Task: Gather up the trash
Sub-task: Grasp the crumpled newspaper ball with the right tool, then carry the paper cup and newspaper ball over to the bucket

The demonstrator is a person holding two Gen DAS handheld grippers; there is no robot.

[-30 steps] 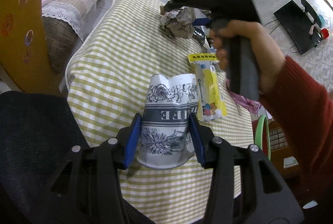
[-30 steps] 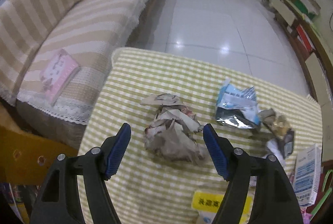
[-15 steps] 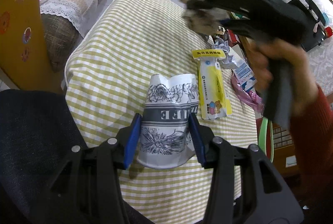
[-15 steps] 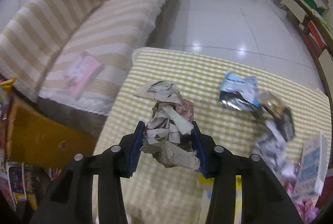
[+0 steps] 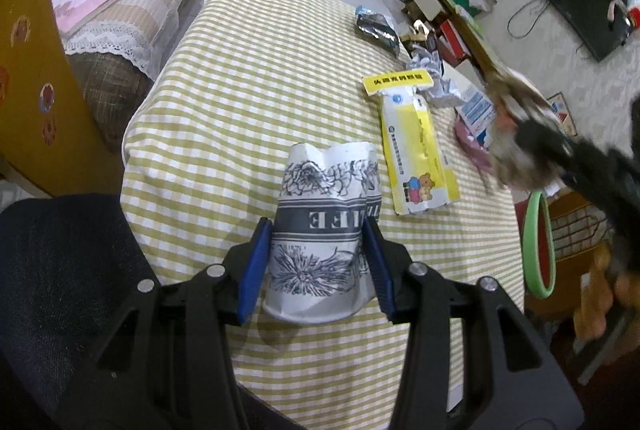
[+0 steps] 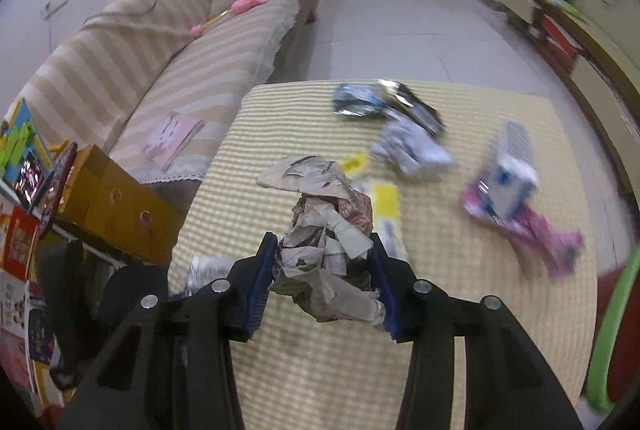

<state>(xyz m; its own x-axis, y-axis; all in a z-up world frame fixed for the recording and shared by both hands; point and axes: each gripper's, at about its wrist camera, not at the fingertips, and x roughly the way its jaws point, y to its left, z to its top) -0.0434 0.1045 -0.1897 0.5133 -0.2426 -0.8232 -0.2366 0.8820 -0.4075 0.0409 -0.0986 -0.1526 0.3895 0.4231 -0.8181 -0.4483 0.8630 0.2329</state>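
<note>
Checked cloth covers the surface point(image 5: 248, 78); striped sofa point(image 6: 168, 70) beside it carries a pink book point(image 6: 172, 139); black monitor point(image 5: 580, 6) on far wall; green hoop point(image 5: 540, 242) near edge.

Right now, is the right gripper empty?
No: the right gripper is closed on a crumpled newspaper wad, pinched between its blue pads above the checked tablecloth.

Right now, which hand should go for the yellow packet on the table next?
Neither is free: the left gripper is shut on the paper cup and the right gripper on the paper wad. Probably the left; the yellow packet lies just beyond its cup.
</note>
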